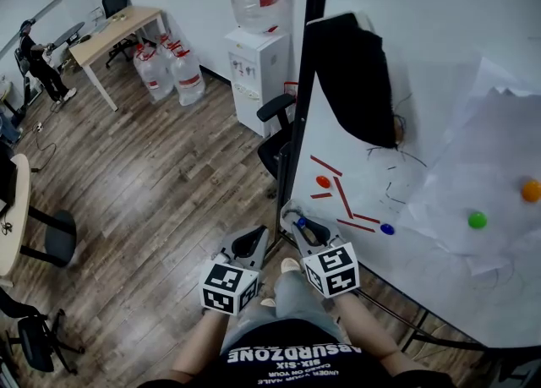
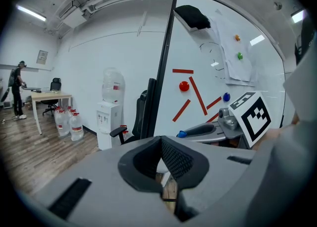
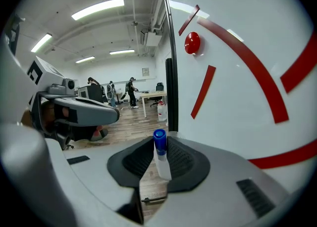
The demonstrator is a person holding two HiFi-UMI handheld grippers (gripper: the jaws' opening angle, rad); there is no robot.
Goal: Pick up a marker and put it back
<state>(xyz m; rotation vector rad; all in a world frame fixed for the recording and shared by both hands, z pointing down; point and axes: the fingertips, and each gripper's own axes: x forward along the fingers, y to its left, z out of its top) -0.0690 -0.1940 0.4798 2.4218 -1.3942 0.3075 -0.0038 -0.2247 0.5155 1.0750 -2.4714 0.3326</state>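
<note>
Blue-capped marker (image 3: 159, 153) sits clamped in the right hand-held gripper (image 3: 160, 141), close by the whiteboard (image 3: 237, 122); the pick-up looks done, putting it back remains. The left hand-held gripper (image 2: 161, 141) is closed and empty.

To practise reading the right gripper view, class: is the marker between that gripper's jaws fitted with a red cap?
No, the marker clamped in the right gripper has a blue cap on its end.

Head view looks steeply down; both gripper views ride low, sharing the whiteboard (image 1: 423, 6)
</note>
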